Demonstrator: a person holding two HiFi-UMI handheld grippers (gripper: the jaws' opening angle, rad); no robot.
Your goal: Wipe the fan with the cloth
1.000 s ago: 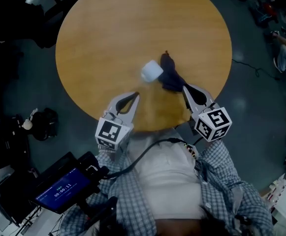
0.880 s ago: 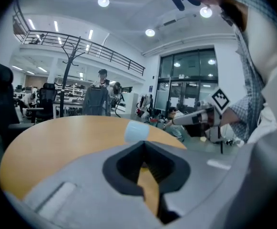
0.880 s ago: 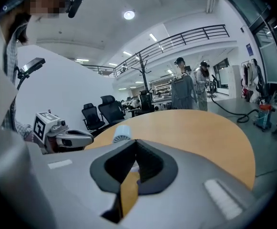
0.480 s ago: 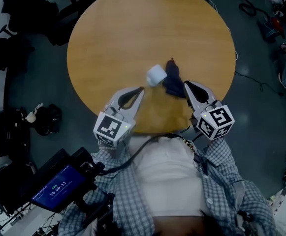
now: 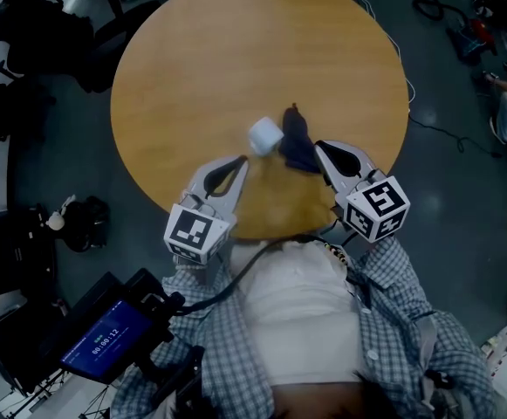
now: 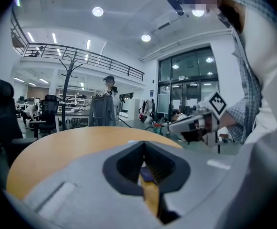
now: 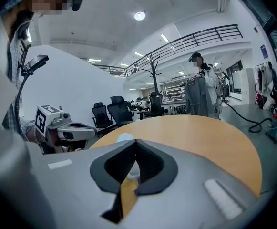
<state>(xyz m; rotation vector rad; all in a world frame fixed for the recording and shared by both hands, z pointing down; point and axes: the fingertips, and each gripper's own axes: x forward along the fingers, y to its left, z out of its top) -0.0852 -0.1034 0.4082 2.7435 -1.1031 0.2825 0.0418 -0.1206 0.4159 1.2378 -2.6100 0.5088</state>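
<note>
Left claw [image 5: 245, 159] nearer fan [image 5: 264, 135]; cloth [image 5: 297, 142] just beside right claw [image 5: 318, 145].

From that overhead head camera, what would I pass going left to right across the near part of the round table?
left claw → small white fan → dark cloth → right claw
</note>
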